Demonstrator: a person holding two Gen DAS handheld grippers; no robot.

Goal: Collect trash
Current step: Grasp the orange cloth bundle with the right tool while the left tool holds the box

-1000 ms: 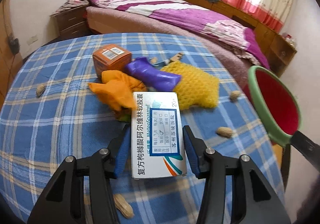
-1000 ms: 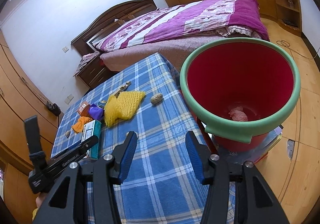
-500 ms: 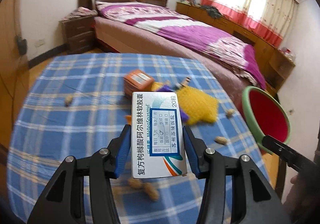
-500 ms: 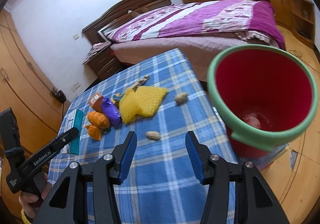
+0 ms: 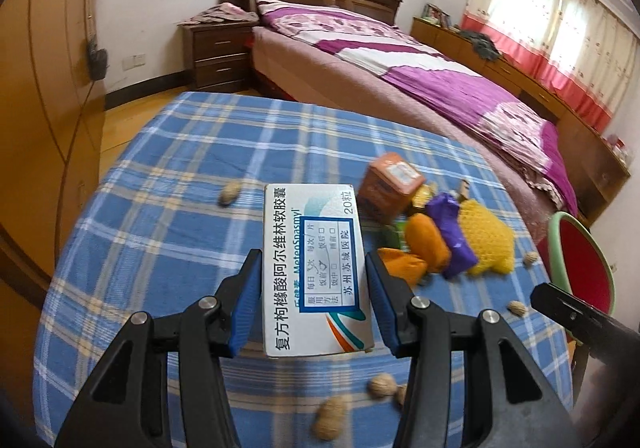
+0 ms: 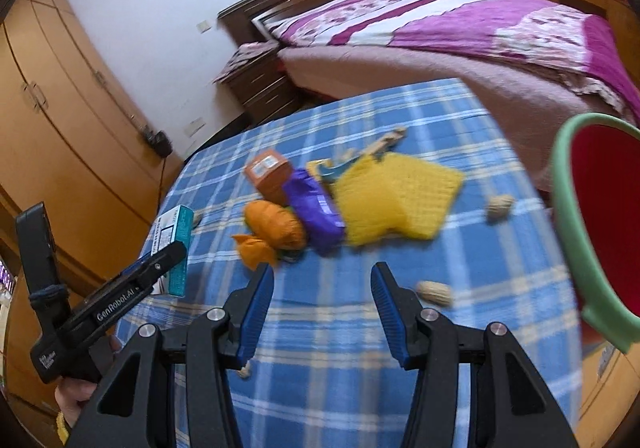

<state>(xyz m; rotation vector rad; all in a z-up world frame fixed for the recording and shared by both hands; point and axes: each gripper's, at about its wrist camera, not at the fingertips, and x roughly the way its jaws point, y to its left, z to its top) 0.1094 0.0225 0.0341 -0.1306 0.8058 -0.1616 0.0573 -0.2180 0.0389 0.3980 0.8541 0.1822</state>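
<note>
My left gripper (image 5: 312, 280) is shut on a white medicine box (image 5: 314, 268) with blue print, held up above the blue plaid table (image 5: 180, 175); from the right wrist the same box (image 6: 174, 244) shows at the far left. My right gripper (image 6: 322, 288) is open and holds nothing over the table's near part. Ahead of it lies a trash pile: an orange box (image 6: 268, 171), an orange wrapper (image 6: 274, 228), a purple wrapper (image 6: 316, 207) and a yellow foam net (image 6: 396, 195). The red bin with a green rim (image 6: 568, 224) stands at the right edge.
Several peanut shells lie scattered on the cloth, one (image 6: 434, 292) near my right fingertip and one (image 6: 500, 205) by the bin. A bed with a purple cover (image 5: 420, 67), a nightstand (image 5: 218, 51) and a wooden wardrobe (image 6: 60, 107) surround the table.
Both grippers have drawn back and swung left. The box has been lifted off the pile with the left gripper. The bin has slid from the middle of the right wrist view to its right edge.
</note>
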